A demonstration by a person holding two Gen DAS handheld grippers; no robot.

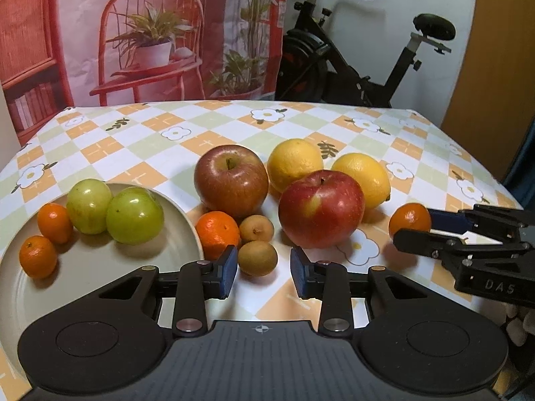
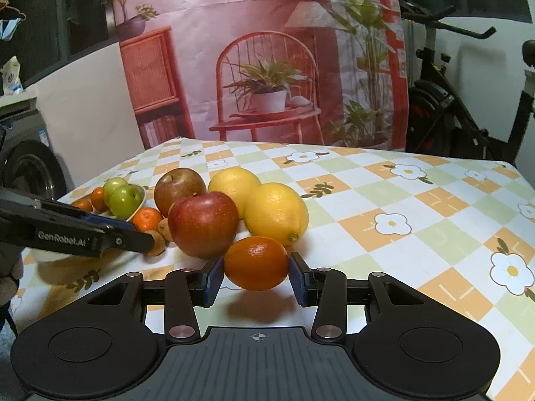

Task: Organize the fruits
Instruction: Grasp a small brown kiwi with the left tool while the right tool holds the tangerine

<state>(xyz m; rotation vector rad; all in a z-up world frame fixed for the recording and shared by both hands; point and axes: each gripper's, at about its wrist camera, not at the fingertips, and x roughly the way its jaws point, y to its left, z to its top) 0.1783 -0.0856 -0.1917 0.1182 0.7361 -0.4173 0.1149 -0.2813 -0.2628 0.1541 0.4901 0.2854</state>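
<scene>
A cream plate at the left holds two green fruits and two small oranges. Beside its rim lie another small orange and two small brown fruits. The nearer brown fruit sits on the cloth between the tips of my left gripper; the right pad stands clear of it, so the gripper is open. My right gripper is shut on a small orange, held just above the cloth, in front of a red apple and a lemon.
Two apples and two lemons cluster mid-table on the checked flowered cloth. A printed backdrop hangs behind the table, with an exercise bike at the back right. In the right wrist view the left gripper reaches in from the left.
</scene>
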